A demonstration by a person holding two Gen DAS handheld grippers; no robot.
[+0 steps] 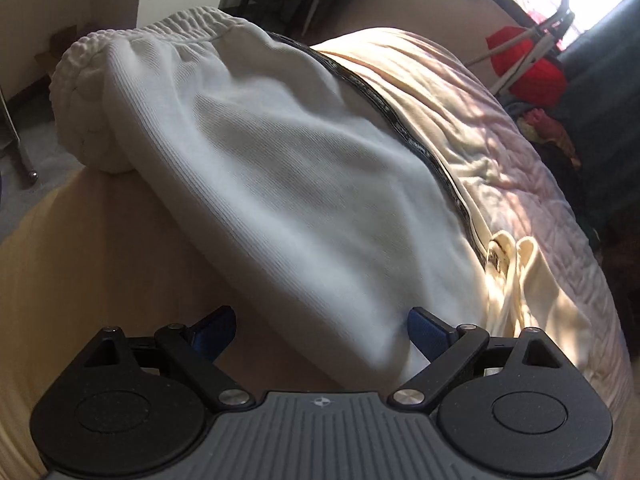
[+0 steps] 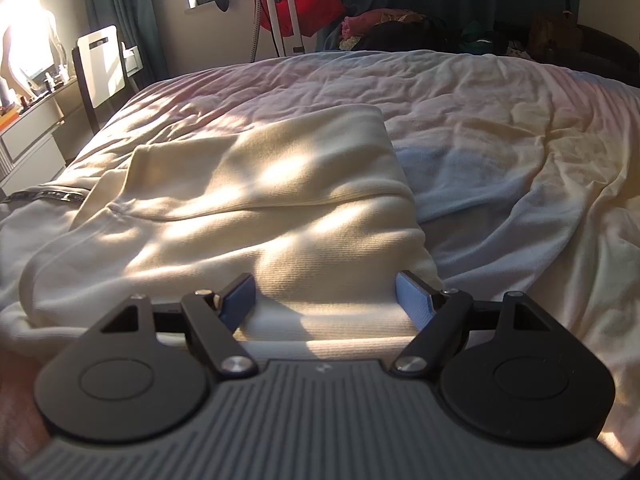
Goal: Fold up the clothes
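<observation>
A white ribbed garment (image 1: pixel 260 168) with a gathered elastic band (image 1: pixel 132 52) lies across the bed, a dark patterned stripe (image 1: pixel 380 104) along its far side. My left gripper (image 1: pixel 322 330) stands open over its near edge, the blue pads (image 1: pixel 430 326) clear of the cloth. In the right wrist view the cream garment (image 2: pixel 280 184) lies folded over on the pale bed cover (image 2: pixel 500 140), its stripe (image 2: pixel 44 196) at the far left. My right gripper (image 2: pixel 326 300) is open low over the near end of this fold, cloth lying between the pads (image 2: pixel 414 300).
A cream drawstring (image 1: pixel 516 264) lies on the cloth at the right. Beyond the bed stand a white stand with a red bag (image 2: pixel 296 4), a pile of clothes (image 2: pixel 384 24), a chair (image 2: pixel 102 64) and a dresser (image 2: pixel 32 128). The bed drops off to the floor (image 1: pixel 36 148) at left.
</observation>
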